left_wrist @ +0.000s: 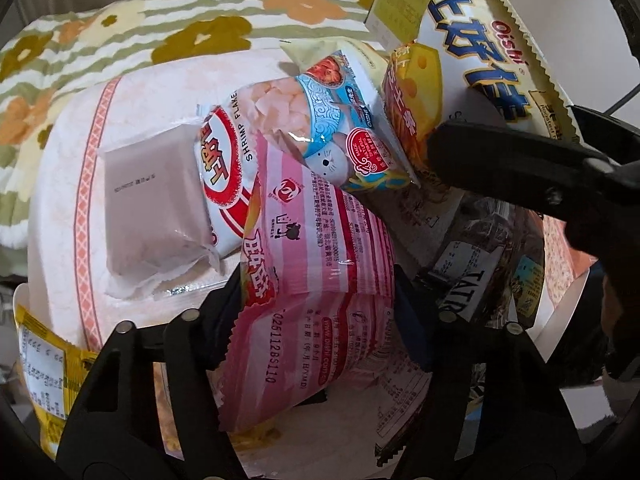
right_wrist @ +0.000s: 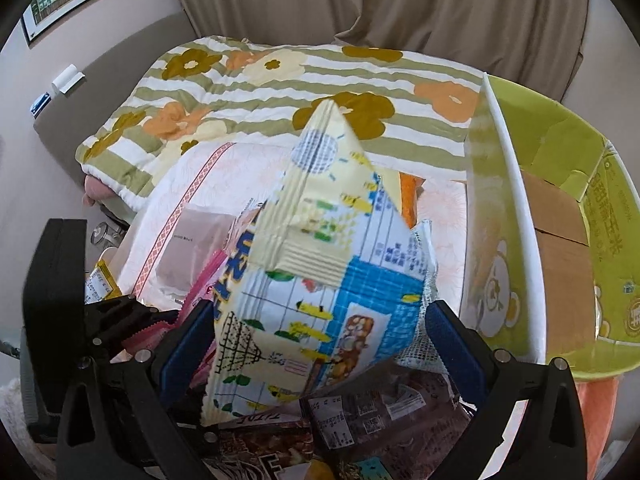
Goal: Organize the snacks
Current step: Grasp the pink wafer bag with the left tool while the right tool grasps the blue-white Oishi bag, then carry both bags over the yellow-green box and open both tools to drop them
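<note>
Left wrist: the left gripper (left_wrist: pixel 316 312) pinches a pink bag (left_wrist: pixel 316 248) lying amid crowded snacks on the cloth (left_wrist: pixel 72 184).

Right wrist: the right gripper (right_wrist: pixel 320 332) pinches a yellow-blue bag (right_wrist: pixel 320 264), upright beside the green box's (right_wrist: pixel 560 152) white edge.

- Lighting: soft, even indoor light in both views; moderately bright, no harsh shadows.
- Shadows: faint, under the pink snack bag (left_wrist: pixel 316 240) and the grey packet (left_wrist: pixel 156 204).
- Glare: small sheen on the clear wrapper of the shrimp flakes bag (left_wrist: pixel 240 152).
- Blur: the yellow-and-blue snack bag (right_wrist: pixel 320 264) is smeared, its print unreadable; the left wrist view is sharper.
- Distortion: strong fisheye bending; dark vignette at the corners.
- Colour: slightly muted, warm.
</note>
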Available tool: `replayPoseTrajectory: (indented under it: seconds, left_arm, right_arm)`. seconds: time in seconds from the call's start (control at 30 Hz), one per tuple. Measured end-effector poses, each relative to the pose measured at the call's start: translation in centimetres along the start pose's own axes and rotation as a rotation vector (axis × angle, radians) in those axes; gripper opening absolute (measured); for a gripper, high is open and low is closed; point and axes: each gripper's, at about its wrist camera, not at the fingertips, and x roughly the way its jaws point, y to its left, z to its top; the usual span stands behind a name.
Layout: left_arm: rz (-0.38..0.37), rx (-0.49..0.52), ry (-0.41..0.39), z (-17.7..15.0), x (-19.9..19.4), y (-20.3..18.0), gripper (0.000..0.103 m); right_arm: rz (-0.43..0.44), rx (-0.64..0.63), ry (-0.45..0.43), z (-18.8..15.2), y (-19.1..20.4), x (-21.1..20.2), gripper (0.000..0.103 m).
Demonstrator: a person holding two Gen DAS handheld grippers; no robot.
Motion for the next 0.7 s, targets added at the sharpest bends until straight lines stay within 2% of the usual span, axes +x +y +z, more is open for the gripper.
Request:
replayPoseTrajectory:
  seconds: [0.1, 0.17, 0.23, 0.27, 0.37, 0.7]
  left_arm:
    - [0.001, 0.004, -0.003, 0.0, -0.5, -0.1, 0.06]
    - [0.002, 0.01, -0.016, 0.1, -1.0, -0.2, 0.06]
    - [0.001, 0.013, -0.03, 0.2, -1.6, -0.5, 0.06]
    - [0.001, 0.014, -0.035, 0.1, -1.8, -0.5, 0.06]
    - [0.004, 0.019, -0.05, 0.4, -2.5, -0.5, 0.06]
    - [0.03, 0.038, -0.113, 0.8, -6.2, -1.2, 0.06]
  right_arm:
    - [0.011, 0.009, -0.007, 0.2, 0.1, 0.2, 0.098]
    - [0.003, 0.013, 0.007, 0.3, 0.1, 0.5, 0.084]
    - [0.001, 0.023, 0.014, 0.2, -0.1, 0.6, 0.081]
    - [0.01, 0.035, 0.012, 0.2, -0.3, 0.4, 0.074]
    - [0.019, 0.05, 0.006, 0.1, -0.4, 0.0, 0.068]
    - [0.018, 0.07, -0.044, -0.2, 0.0, -2.7, 0.065]
